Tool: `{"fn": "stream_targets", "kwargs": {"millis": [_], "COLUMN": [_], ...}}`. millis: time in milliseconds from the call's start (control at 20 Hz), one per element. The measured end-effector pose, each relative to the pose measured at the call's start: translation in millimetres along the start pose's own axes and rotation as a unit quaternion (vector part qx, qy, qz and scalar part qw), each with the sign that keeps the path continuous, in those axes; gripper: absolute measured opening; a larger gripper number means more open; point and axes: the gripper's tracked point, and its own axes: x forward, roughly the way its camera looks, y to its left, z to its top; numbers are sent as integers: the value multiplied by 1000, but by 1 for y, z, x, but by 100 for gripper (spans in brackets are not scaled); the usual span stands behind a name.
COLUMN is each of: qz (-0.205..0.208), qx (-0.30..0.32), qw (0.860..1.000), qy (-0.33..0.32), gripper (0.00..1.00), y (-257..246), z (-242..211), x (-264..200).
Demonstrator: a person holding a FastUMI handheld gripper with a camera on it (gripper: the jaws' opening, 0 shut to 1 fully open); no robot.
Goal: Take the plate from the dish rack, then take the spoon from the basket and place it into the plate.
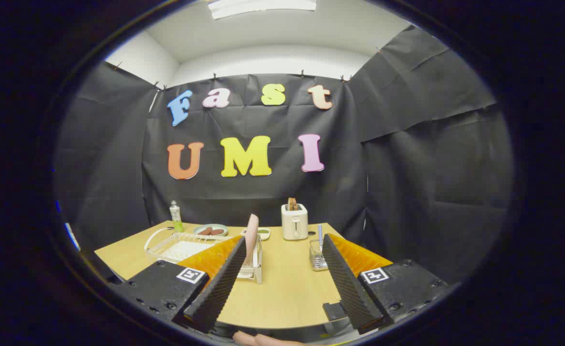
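A pink plate [252, 235] stands on edge in a small dish rack [256, 266] on the wooden table [287, 293], right beside my left finger's tip and partly hidden by it. A spoon [320, 232] with a striped handle stands upright in a small wire basket [317, 257], close to my right finger's tip. My gripper [282, 242] is open, raised above the near part of the table, with nothing between its fingers.
A white wire tray [176, 245] lies at the left. Behind it are a green bottle [176, 217], a plate with sausages [210, 229] and a small bowl [263, 233]. A white toaster [295, 221] with bread stands at the back. A person's fingers [263, 340] show below the table edge.
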Motion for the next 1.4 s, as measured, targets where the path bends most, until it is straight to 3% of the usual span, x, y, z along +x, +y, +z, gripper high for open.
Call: {"fn": "stream_targets", "kwargs": {"millis": [550,950,1400], "qz": [28,23,37], "qx": [-1,3,7], "qw": [999,999,999], "qy": [23,25,36], "gripper": [100,100,100], "y": [10,0,28], "z": [-15,-15,4], "x": [-1,2,44]}}
